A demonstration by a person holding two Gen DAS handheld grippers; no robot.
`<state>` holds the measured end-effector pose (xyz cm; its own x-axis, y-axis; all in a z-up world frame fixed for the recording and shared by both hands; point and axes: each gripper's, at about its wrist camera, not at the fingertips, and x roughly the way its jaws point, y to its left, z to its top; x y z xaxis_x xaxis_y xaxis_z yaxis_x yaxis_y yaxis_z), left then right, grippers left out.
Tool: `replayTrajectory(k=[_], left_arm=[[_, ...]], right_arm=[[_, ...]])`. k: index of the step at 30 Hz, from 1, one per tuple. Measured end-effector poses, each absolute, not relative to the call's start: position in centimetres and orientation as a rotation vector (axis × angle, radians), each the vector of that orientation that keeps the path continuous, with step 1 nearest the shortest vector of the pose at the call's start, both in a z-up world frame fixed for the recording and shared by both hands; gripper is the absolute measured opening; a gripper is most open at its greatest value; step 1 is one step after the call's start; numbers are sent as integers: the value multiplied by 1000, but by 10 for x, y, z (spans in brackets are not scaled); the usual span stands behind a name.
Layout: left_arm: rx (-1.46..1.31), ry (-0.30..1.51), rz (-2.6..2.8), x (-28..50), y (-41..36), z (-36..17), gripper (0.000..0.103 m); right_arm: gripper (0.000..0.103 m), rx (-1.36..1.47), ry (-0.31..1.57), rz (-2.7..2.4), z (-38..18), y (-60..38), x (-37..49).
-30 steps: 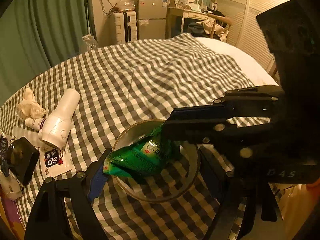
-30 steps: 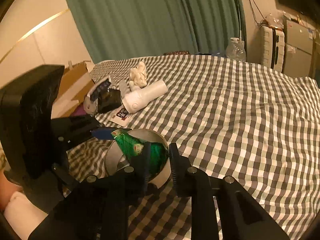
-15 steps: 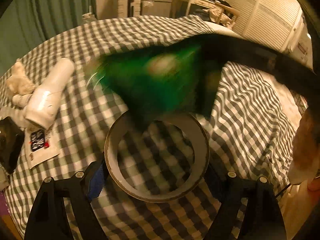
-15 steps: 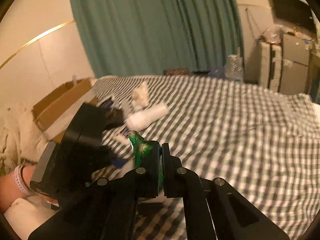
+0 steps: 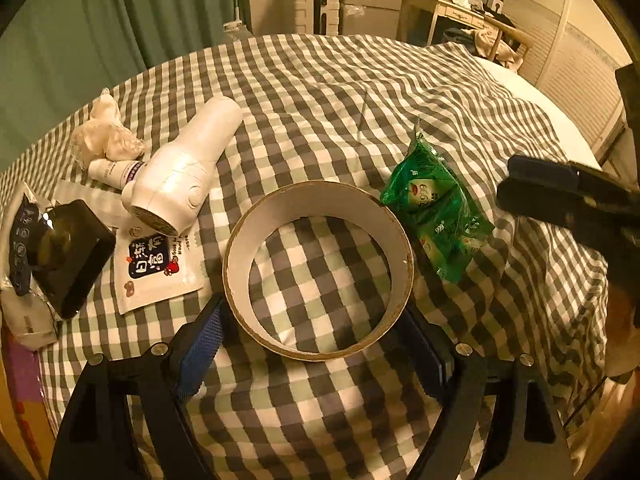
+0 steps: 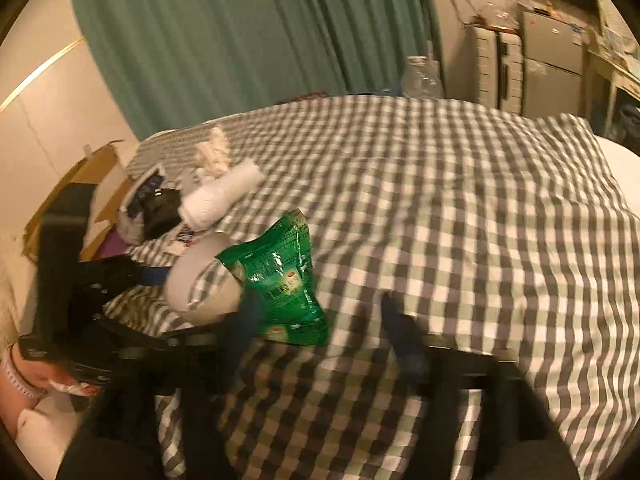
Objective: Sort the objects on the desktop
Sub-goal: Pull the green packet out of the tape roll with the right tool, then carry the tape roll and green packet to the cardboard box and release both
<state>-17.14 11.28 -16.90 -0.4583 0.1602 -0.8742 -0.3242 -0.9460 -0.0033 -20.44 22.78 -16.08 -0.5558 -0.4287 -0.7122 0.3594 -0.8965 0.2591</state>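
Note:
A cardboard tape ring [image 5: 316, 204] stands on the checked cloth between the fingers of my left gripper [image 5: 316, 344]. Both blue pads [image 5: 200, 340] rest against its outer wall. A green snack packet [image 5: 436, 208] lies on the cloth just right of the ring, touching its rim. My right gripper [image 6: 320, 320] hovers over the packet [image 6: 280, 280] with its jaws opening and blurred. The packet sits by the left finger and neither pad presses on it. In the left wrist view only one dark finger of the right gripper [image 5: 560, 196] shows, past the packet.
To the ring's left lie a white hair-dryer-shaped device [image 5: 180, 176], a printed white sachet [image 5: 156, 268], a black box [image 5: 68, 252], a small tube [image 5: 116, 168] and crumpled tissue [image 5: 104, 136]. A cardboard box [image 6: 92, 172] stands beyond the left edge of the cloth.
The right gripper lifted the green packet out of the ring, carried it right and let go, its jaws spreading. The left gripper stayed around the ring and tipped further down.

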Motion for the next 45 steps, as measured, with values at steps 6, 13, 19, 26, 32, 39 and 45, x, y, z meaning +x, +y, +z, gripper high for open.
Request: replayTrajectory(k=[6,13,19,26,32,39,45], left_arm=[[-1432,197,2435,-173,110,-170,87],[-1408,175,2450,-179,118,-173,92],[-1396,209,2462,-176,121,-172,82],[-1318,285,2550,-169,123,-155,82],[-1314,169,2592,-162,114,-129,82],[-1217,193,2624,-132,123,-89,82],[-1136,103,2640,-102,104,-41,82]], right_arm=[[69,1090,-152,-2436,-158,232,-203],[69,1054,-59,-2363,-165,188,-202],[41,1114,-24,-2377,-182,187,-209],[37,1032,-9,-2449,-156,198,-201],[36,1037,14,-2492,-143,211,-176],[35,1038,-86,-2503,-120,230,-134],[32,1010,-141,-2524,-82,239,-93]])
